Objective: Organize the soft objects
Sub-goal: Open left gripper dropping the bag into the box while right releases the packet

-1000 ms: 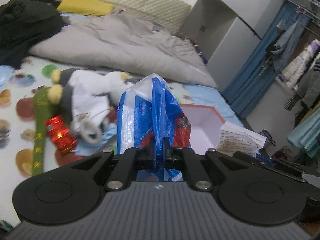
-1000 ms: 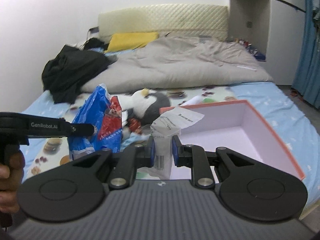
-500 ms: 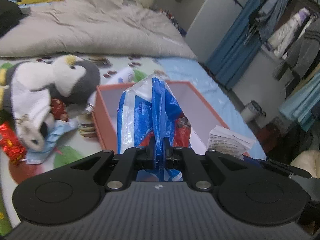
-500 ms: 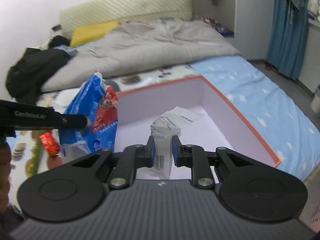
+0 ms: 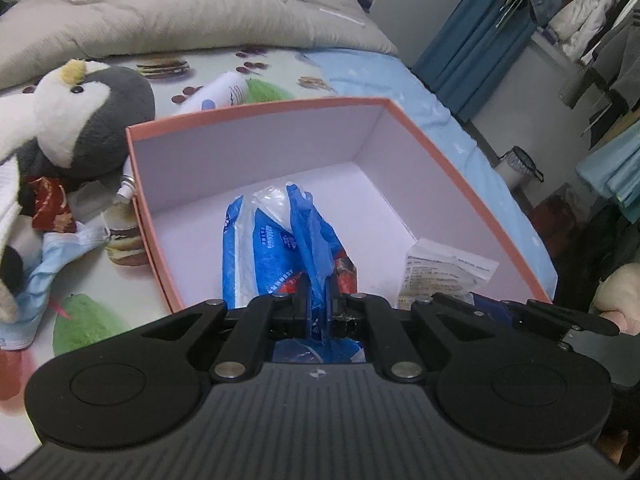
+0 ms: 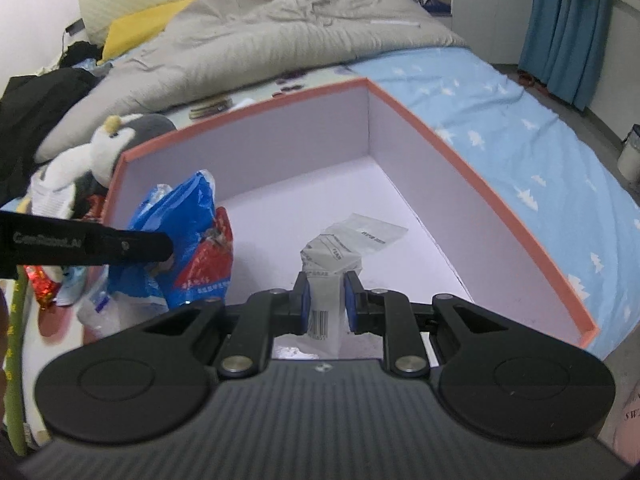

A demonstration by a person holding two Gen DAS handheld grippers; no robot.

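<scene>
Hanging over the floor of the open orange-rimmed cardboard box with pale lilac inside (image 5: 256, 148), crinkly blue and white plastic pack with a red patch (image 5: 280, 248), pinched at its gathered top edge by the left hand-held gripper (image 5: 318, 312), jaws clenched almost flat on the thin film so the bulk dangles below; whether its bottom touches the box floor, cannot tell

Just beside it on the right, also over the box interior, small clear plastic pouch with printed white label and barcode (image 6: 328, 276), grasped near its lower end by the right hand-held gripper (image 6: 325, 300), blue pads pressing both sides with the pouch's thickness keeping them slightly apart. Both held by an edge and tilted steeply downward, probably to let each soft item drop straight in without catching the box wall

Likely step in hand: lowering and letting go of both. Risk: limp film clinging to a pad on release

Outside the box, on the fruit-print bed sheet (image 5: 92, 320): grey and white plush penguin (image 5: 80, 116) against the box's left wall, red shiny wrapper (image 5: 50, 204), white tube (image 5: 224, 92); grey quilt (image 6: 256, 40) behind
</scene>
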